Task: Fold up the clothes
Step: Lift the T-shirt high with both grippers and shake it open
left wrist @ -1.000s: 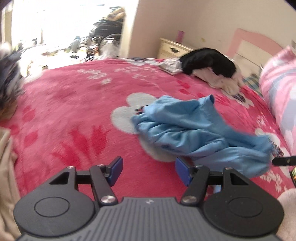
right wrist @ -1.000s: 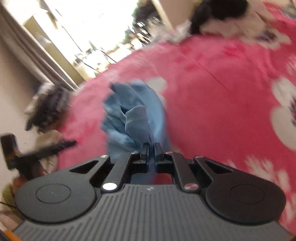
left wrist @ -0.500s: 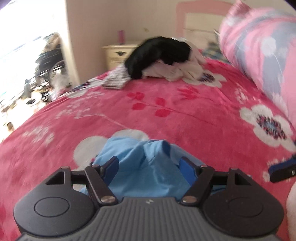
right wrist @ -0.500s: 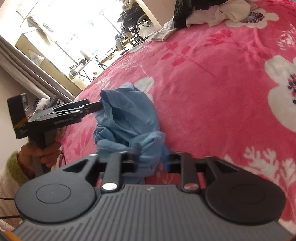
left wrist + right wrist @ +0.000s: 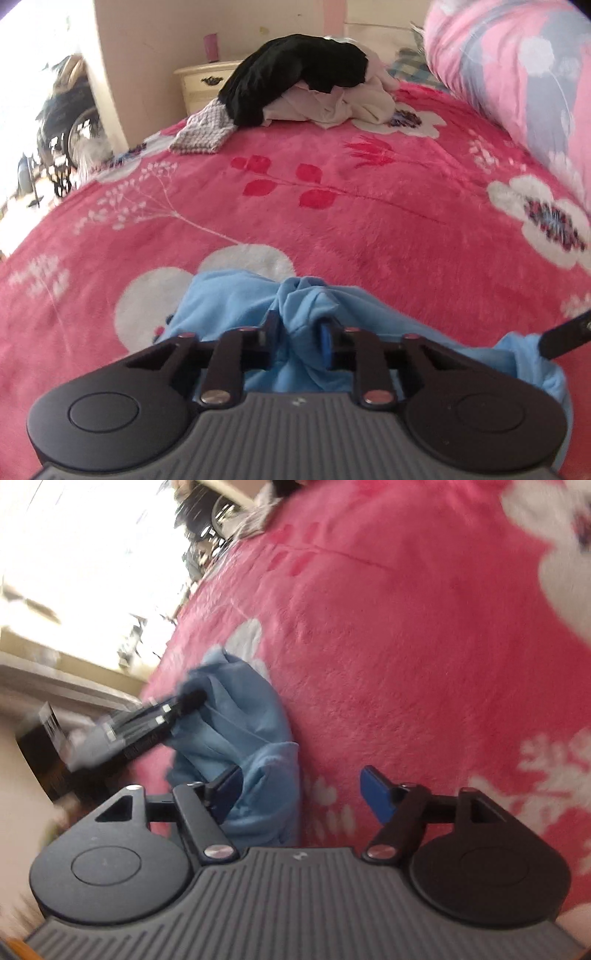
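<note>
- Left tongs (image 5: 298, 341) have just been closing, and a bunched fold of the blue garment (image 5: 236, 306) sits pinched between the pads — that's a grip.
- Right tongs (image 5: 301, 794) have just been opening; they stand wide now, pressing on nothing, the cloth only brushing past the left finger (image 5: 227, 790).
- The blue garment lies crumpled on the pink flowered bed blanket (image 5: 369, 229), near its front edge.
- Far back on the bed sits a pile of clothes, a black garment (image 5: 295, 77) draped over pale ones.
- A nightstand (image 5: 201, 83) stands beyond it, against the wall.
</note>
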A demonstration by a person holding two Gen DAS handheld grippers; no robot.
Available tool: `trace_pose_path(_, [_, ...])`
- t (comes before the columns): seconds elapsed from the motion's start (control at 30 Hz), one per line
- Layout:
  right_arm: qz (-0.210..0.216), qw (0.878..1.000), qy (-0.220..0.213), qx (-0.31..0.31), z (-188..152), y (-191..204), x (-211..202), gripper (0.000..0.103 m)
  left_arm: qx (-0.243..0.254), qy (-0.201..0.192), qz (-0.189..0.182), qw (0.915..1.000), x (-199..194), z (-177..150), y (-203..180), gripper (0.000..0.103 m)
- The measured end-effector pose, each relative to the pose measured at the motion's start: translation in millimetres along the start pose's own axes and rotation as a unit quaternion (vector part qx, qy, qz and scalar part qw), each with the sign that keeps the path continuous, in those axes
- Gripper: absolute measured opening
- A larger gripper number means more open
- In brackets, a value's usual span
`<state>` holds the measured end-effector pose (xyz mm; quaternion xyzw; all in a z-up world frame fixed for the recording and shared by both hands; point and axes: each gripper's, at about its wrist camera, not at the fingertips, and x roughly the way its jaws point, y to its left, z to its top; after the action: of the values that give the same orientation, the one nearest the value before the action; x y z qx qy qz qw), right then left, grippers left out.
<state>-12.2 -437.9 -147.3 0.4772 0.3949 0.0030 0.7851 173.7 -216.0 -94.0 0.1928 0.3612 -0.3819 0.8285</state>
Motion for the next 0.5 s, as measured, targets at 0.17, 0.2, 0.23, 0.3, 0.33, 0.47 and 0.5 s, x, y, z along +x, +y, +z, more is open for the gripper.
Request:
trace_pose_path(0.17, [0.025, 0.999, 0.033, 0.012, 0, 4, 23, 0.059, -0.058, -0.037, 0.01, 0.9976, -10, -1, 11, 0.01])
trace_pose_path(0.2, [0.024, 0.999, 0.029, -0.012, -1, 12, 24, 0.033, -0.066, -0.05, 0.017, 0.9965, -14, -1, 12, 0.009])
trace_pose_path(0.23, [0.019, 0.999, 0.024, -0.032, -2, 20, 23, 0.019, -0.072, -0.064, 0.023, 0.9951, -20, 0, 12, 0.008])
trace_pose_path(0.3, [0.003, 0.996, -0.01, -0.091, -4, 42, 13, 0.01, -0.083, -0.088, 0.039, 0.9919, -36, 3, 15, 0.007])
trace_pose_path(0.33, [-0.009, 0.992, -0.028, -0.121, -5, 53, 7, 0.008, -0.088, -0.101, 0.045, 0.9899, -45, 4, 17, 0.007])
trace_pose_path(0.47, [-0.043, 0.964, -0.106, -0.241, -13, 109, -19, 0.007, -0.112, -0.169, 0.076, 0.9763, -100, 10, 21, 0.007])
trace_pose_path(0.5, [-0.047, 0.953, -0.124, -0.271, -16, 125, -25, 0.006, -0.115, -0.186, 0.084, 0.9722, -116, 12, 20, 0.007])
